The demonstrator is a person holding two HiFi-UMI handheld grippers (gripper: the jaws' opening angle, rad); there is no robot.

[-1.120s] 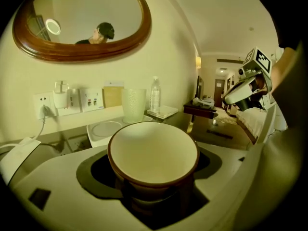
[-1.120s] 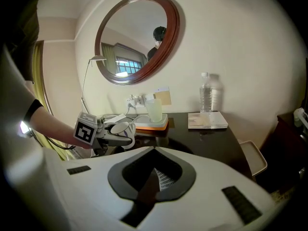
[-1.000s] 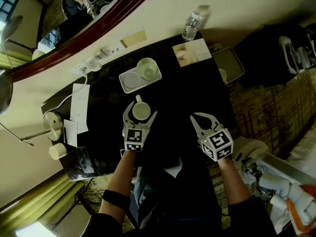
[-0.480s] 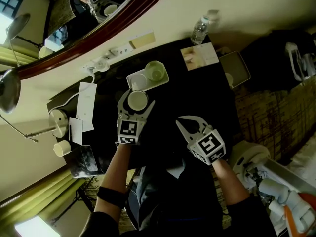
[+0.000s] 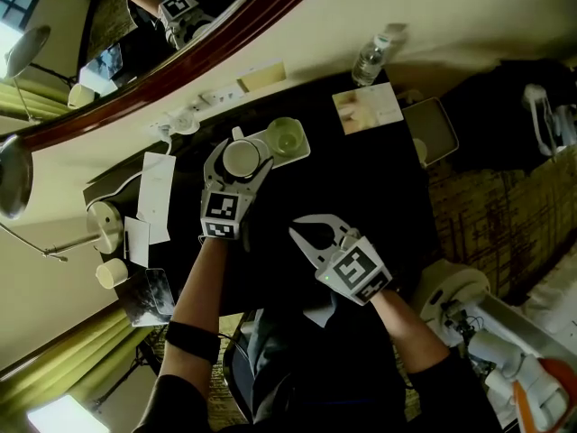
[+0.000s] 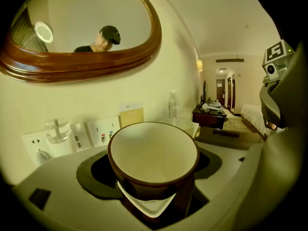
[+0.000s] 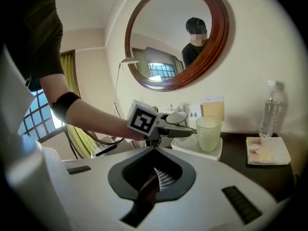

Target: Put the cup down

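- left gripper (image 5: 238, 144) clamps brown white-lined ceramic cup (image 6: 153, 154) at wall below rim
- cup looks stiff, slick, breakable
- right gripper (image 5: 296, 233) clenched, empty

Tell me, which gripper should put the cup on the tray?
Left. The left gripper holds the cup right by the white tray. The right gripper is shut, empty and farther from it.
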